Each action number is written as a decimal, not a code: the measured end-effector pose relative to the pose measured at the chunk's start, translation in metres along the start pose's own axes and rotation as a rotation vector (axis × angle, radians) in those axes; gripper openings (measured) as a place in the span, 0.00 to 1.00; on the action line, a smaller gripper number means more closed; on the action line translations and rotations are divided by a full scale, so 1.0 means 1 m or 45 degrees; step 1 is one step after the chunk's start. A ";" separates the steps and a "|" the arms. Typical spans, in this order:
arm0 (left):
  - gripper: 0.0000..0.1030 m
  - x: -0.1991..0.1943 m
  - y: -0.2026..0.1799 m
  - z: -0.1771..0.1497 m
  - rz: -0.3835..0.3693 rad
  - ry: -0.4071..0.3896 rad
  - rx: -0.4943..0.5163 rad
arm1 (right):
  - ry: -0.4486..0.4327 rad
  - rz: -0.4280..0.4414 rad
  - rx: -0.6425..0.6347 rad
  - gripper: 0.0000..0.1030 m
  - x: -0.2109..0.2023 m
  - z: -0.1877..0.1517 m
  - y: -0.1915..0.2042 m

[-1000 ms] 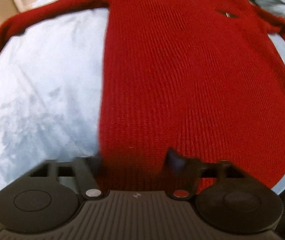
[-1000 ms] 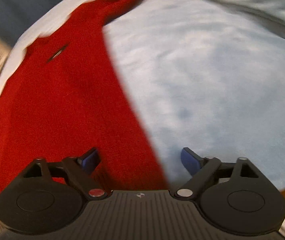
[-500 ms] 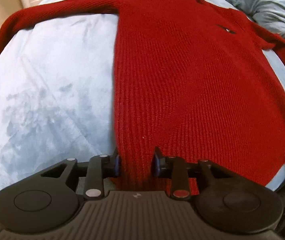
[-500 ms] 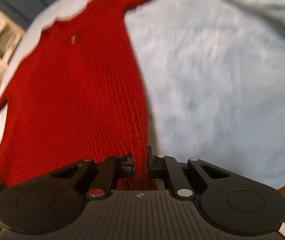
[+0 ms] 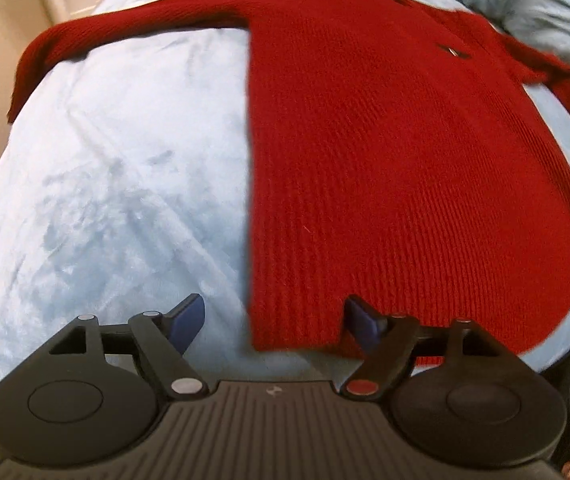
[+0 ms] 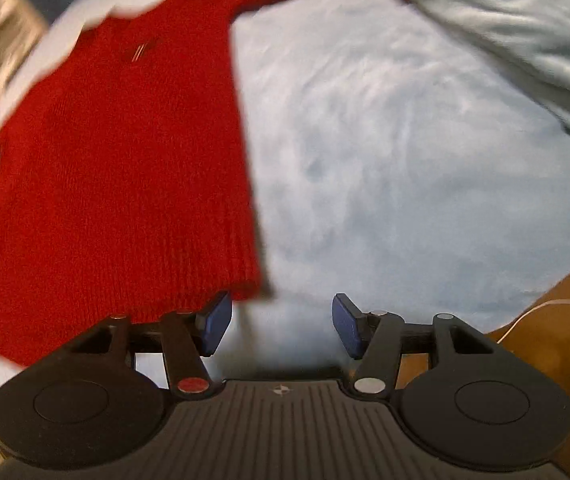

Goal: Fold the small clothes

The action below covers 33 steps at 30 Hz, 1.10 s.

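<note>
A: Both tools have let go of the hem since the half-second-earlier frames, where each pinched a bottom corner of the red sweater.

B: Position now?

A: Sweater lies flat, front up, on the pale blue blanket. One sleeve stretches straight out; the other sleeve bunches by a grey quilt.

B: Tool state?

A: Left tool jaws opening, hem corner between them, not pressed. Right tool jaws opening, holding nothing, hem corner just beside one finger.

B: Progress?

A: Spread and smoothed only, I judge. No fold made; sleeves and body remain.
</note>
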<state>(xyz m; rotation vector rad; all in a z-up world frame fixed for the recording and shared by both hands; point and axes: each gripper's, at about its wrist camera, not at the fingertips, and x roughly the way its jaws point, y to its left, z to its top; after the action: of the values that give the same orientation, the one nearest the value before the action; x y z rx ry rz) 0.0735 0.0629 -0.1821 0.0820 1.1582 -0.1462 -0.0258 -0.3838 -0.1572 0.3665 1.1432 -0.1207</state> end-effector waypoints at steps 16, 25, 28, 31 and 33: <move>0.26 -0.002 -0.025 0.004 0.049 -0.080 0.118 | -0.071 -0.023 -0.398 0.09 0.010 0.007 0.053; 0.22 -0.030 0.017 0.008 0.057 -0.137 -0.079 | -0.067 -0.129 -0.419 0.01 -0.002 0.002 0.032; 0.23 -0.035 0.019 0.006 0.036 -0.148 -0.069 | -0.066 -0.070 -0.296 0.01 -0.003 0.004 0.019; 0.23 -0.026 0.012 0.004 0.047 -0.111 -0.043 | -0.069 -0.097 -0.332 0.01 -0.003 0.002 0.023; 0.23 -0.029 0.008 0.000 0.031 -0.098 -0.036 | -0.081 -0.131 -0.350 0.01 -0.008 0.003 0.026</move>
<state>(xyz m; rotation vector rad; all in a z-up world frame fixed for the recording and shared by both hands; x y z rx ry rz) 0.0632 0.0732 -0.1562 0.0652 1.0819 -0.1107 -0.0192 -0.3615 -0.1434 0.0598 1.0984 -0.0635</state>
